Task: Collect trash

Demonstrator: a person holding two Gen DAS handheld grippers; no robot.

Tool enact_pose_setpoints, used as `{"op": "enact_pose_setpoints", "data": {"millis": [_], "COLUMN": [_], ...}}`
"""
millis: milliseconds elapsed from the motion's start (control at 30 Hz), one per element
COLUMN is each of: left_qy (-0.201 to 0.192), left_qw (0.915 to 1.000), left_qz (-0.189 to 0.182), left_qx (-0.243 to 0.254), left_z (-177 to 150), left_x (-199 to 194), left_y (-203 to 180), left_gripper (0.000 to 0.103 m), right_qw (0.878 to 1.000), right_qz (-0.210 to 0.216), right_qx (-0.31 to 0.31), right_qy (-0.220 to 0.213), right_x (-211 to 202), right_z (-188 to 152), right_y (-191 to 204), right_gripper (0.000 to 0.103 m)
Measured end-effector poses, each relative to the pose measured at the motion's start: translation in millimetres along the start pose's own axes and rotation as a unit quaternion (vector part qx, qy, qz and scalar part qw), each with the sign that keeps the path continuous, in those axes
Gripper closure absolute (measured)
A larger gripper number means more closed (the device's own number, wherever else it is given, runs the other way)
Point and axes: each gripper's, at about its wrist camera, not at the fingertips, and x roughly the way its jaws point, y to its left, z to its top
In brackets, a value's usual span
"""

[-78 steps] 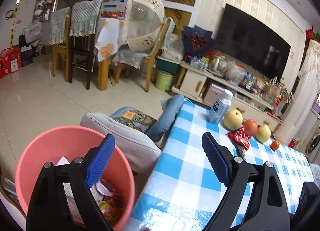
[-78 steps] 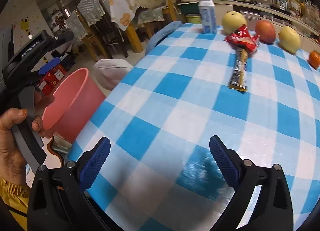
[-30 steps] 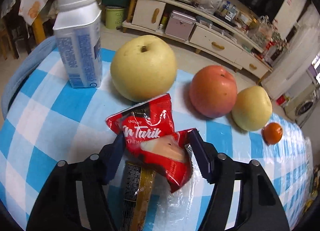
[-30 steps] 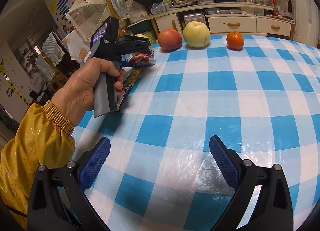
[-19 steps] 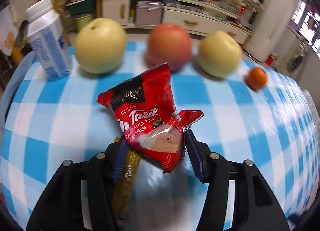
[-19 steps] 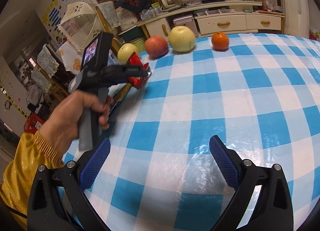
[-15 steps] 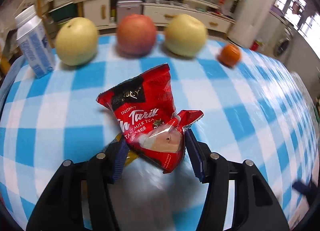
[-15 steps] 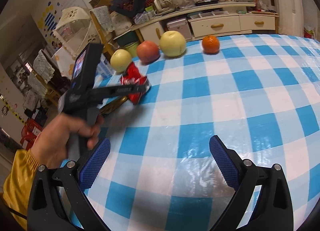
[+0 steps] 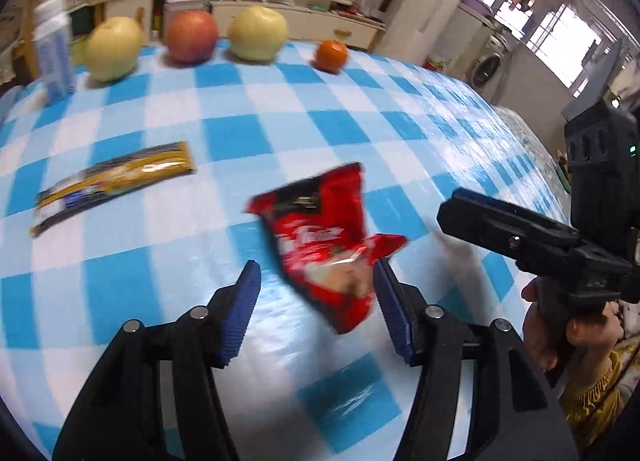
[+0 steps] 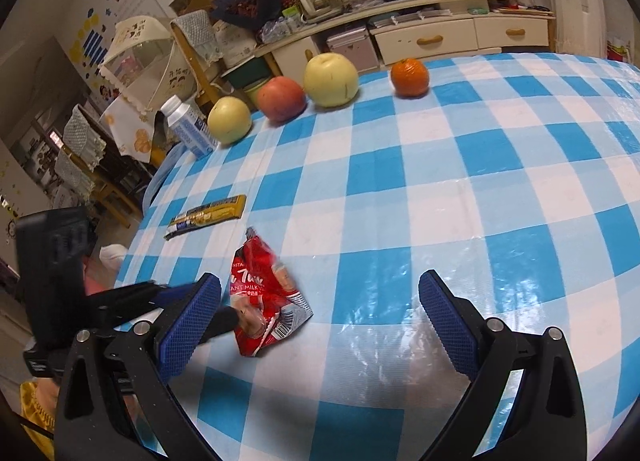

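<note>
The left gripper (image 9: 316, 301) is released around a crinkled red foil sachet (image 9: 332, 241). The right gripper (image 10: 320, 325) is spread, empty. A yellow-and-black flat wrapper (image 10: 208, 216) lies near the blue-checked tabletop's (image 10: 440, 189) left edge.

A long cream sideboard (image 10: 420, 37) lines the far wall behind the checked table (image 10: 460, 189); wooden chairs (image 10: 92, 165) stand to the sideboard's left, bright windows (image 9: 560, 41) to its right.

A crumpled red sachet (image 9: 328, 237) (image 10: 262, 297) lies on the checked table, near its left edge, label up. A long yellow-and-black wrapper (image 9: 114, 181) (image 10: 208, 216) lies flat farther back, closer to that edge, apart from the sachet.
</note>
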Motion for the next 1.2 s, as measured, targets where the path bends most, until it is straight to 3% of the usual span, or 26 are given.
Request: {"op": "enact_pose_setpoints", "data": {"millis": [100, 200, 433, 733, 867, 967, 1033, 1133, 1200], "left_qy": [-0.024, -0.038, 0.002, 0.027, 0.024, 0.019, 0.016, 0.011, 0.004], "left_qw": [0.9986, 0.9924, 0.9780, 0.9727, 0.9744, 0.9795, 0.9818, 0.9865, 0.9864], "left_qz": [0.046, 0.101, 0.152, 0.157, 0.160, 0.150, 0.145, 0.130, 0.132], "left_qx": [-0.004, 0.059, 0.142, 0.169, 0.157, 0.134, 0.121, 0.099, 0.098], "left_z": [5.5, 18.0, 48.8, 62.6, 67.8, 68.7, 66.4, 62.0, 57.4], "left_x": [-16.4, -20.1, 7.2, 36.2, 42.4, 42.6, 41.1, 37.1, 35.2], "left_y": [26.0, 41.6, 70.6, 88.0, 96.3, 102.1, 102.6, 100.4, 93.3], "left_gripper": [0.039, 0.039, 0.039, 0.039, 0.019, 0.019, 0.022, 0.039, 0.054], "right_qw": [1.000, 0.999, 0.996, 0.992, 0.990, 0.987, 0.984, 0.980, 0.976], "right_qz": [0.005, 0.006, -0.013, -0.041, -0.057, -0.071, -0.083, -0.102, -0.118], "right_qx": [-0.014, -0.032, -0.068, -0.099, -0.112, -0.129, -0.142, -0.161, -0.176], "right_qy": [0.020, 0.031, 0.053, 0.067, 0.068, 0.065, 0.064, 0.061, 0.054], "right_x": [12.1, 20.3, 40.2, 59.1, 65.5, 69.4, 72.4, 77.0, 78.2], "right_z": [-2.1, -4.7, -9.6, -13.1, -15.2, -16.9, -18.0, -20.1, -21.4], "right_y": [11.6, 21.8, 36.9, 46.5, 51.2, 56.0, 59.6, 64.9, 68.2], "right_gripper": [0.005, 0.005, 0.005, 0.005, 0.005, 0.005, 0.005, 0.006, 0.011]}}
